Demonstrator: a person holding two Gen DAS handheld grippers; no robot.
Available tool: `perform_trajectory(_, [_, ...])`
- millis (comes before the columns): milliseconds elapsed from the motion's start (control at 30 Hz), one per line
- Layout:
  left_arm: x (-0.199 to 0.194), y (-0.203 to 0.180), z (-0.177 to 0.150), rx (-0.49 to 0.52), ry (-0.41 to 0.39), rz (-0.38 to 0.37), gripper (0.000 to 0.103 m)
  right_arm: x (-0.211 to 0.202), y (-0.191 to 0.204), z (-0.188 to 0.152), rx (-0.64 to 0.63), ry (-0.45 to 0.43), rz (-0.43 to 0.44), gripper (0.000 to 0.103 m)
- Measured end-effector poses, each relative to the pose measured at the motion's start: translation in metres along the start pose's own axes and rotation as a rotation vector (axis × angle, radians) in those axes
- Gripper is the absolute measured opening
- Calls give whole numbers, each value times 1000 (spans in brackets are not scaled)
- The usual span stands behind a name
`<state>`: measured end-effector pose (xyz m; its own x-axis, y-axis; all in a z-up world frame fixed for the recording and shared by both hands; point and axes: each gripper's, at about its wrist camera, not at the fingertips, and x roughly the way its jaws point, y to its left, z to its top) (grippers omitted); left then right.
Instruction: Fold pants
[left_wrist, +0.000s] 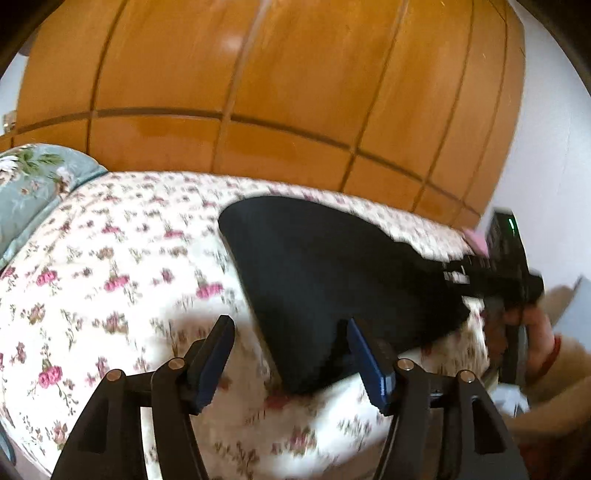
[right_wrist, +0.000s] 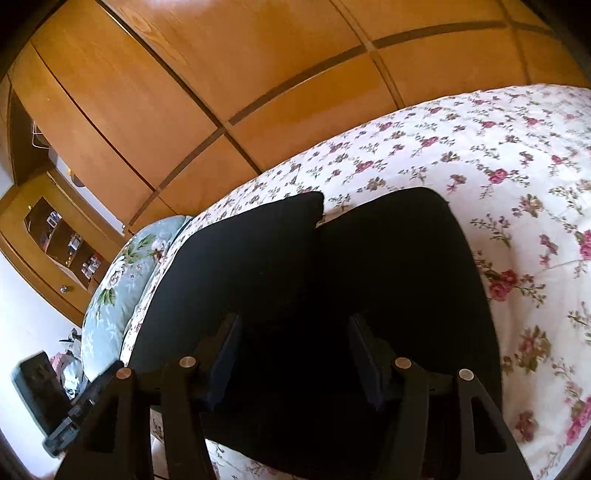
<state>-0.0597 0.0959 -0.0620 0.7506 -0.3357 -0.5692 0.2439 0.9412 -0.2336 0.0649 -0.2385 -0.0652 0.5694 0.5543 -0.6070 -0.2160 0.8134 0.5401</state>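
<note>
Your right tool (right_wrist: 291, 347) hangs spread wide over the black pants (right_wrist: 369, 266), and its dark fingers blend into the cloth, so whether they touch it is hard to tell. One pair of pants lies on the floral bed (right_wrist: 498, 155), its two legs side by side, the near end cut off under the tool. Your left tool (left_wrist: 290, 356) is also wide open, holding nothing, its right finger at the pants' (left_wrist: 332, 266) edge. One blue pillow (left_wrist: 33, 184) sits beyond.

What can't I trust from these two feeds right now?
- Left wrist view: motion blur smears the black pants; folds unreadable.
- Left wrist view: right tool blurred, tips hidden behind its body.
- Right wrist view: pants' near end hidden beneath the right tool and cut by the frame edge.
</note>
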Motion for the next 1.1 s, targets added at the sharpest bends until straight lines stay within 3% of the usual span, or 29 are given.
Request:
perform_trajectory(100, [5, -11, -10, 55, 43, -18, 64, 7, 4, 1, -8, 20, 14, 60])
perform_trajectory(233, [21, -15, -14, 84, 65, 33, 64, 14, 11, 1, -34, 33, 22, 55])
perform_trajectory(300, [29, -11, -13, 61, 68, 46, 64, 17, 12, 0, -46, 34, 6, 41])
perform_trajectory(367, [34, -9, -14, 52, 77, 64, 63, 20, 9, 0, -39, 35, 0, 34])
perform_trajectory(433, [40, -7, -16, 54, 103, 107, 45, 20, 7, 0, -18, 27, 23, 29])
perform_trajectory(467, [43, -7, -17, 57, 117, 113, 38, 19, 7, 0, -12, 21, 45, 21])
perform_trajectory(533, [45, -8, -20, 71, 119, 121, 30, 16, 8, -1, 1, 4, 119, 16])
perform_trajectory(567, [43, -12, -20, 91, 107, 136, 25, 13, 9, -1, 8, -11, 157, 15])
perform_trajectory(633, [39, -25, -17, 161, 91, 200, 23, 8, 13, 1, 5, -28, 183, 14])
perform_trajectory(800, [27, -57, -7, 291, 43, 270, 19, -36, 20, 16, 3, -152, 223, 13])
perform_trajectory(900, [28, -83, -10, 431, 39, 310, 18, -61, 17, 26, -26, -196, 186, 13])
perform_trajectory(1033, [39, -103, -23, 563, 75, 343, 18, -70, -3, 30, -22, -185, 87, 13])
perform_trajectory(1100, [47, -108, -30, 607, 109, 366, 18, -68, -20, 25, 22, -164, 54, 6])
